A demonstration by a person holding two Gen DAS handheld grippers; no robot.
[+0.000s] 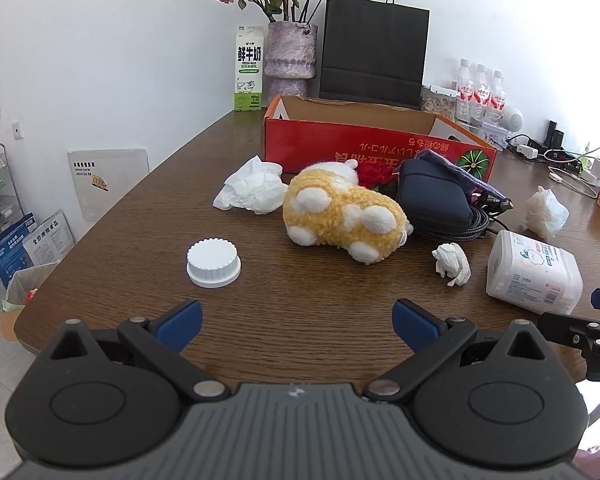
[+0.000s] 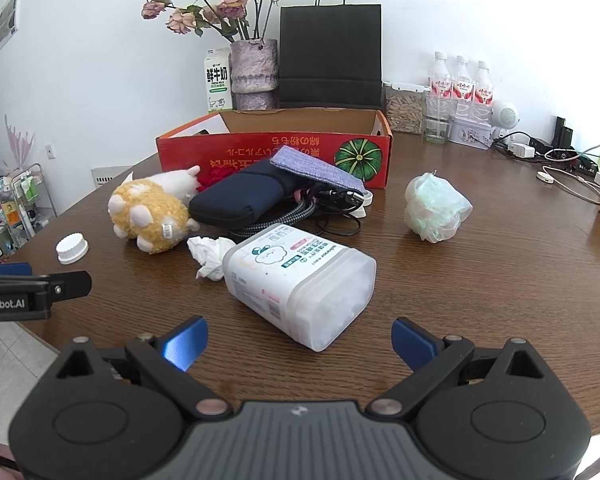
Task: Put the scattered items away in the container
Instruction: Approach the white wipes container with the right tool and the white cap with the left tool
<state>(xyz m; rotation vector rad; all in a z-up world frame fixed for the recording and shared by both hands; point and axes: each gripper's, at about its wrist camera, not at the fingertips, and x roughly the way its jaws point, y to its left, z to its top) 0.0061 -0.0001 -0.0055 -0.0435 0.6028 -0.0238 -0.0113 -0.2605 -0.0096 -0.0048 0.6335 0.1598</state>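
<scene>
An open red cardboard box [image 1: 376, 148] [image 2: 276, 152] stands at the back of the brown table. In front of it lie a yellow-and-white plush toy [image 1: 340, 212] [image 2: 148, 212], a dark blue pouch [image 1: 432, 196] [image 2: 240, 200] with a purple cloth and cables, crumpled tissues [image 1: 252, 192] [image 2: 210, 256], a white lid [image 1: 213, 263] [image 2: 72, 248], a white cotton-swab tub [image 1: 532, 276] [image 2: 300, 280] on its side and a bunched plastic bag [image 2: 436, 208] [image 1: 548, 210]. My left gripper [image 1: 296, 322] is open over bare table near the lid. My right gripper [image 2: 300, 340] is open just short of the tub.
Behind the box stand a milk carton [image 1: 249, 68], a vase of dried roses [image 1: 292, 56], a black paper bag [image 2: 330, 56], water bottles [image 2: 462, 80] and a jar. Chargers and cables [image 2: 560, 160] lie at the far right. The table edge curves away at the left.
</scene>
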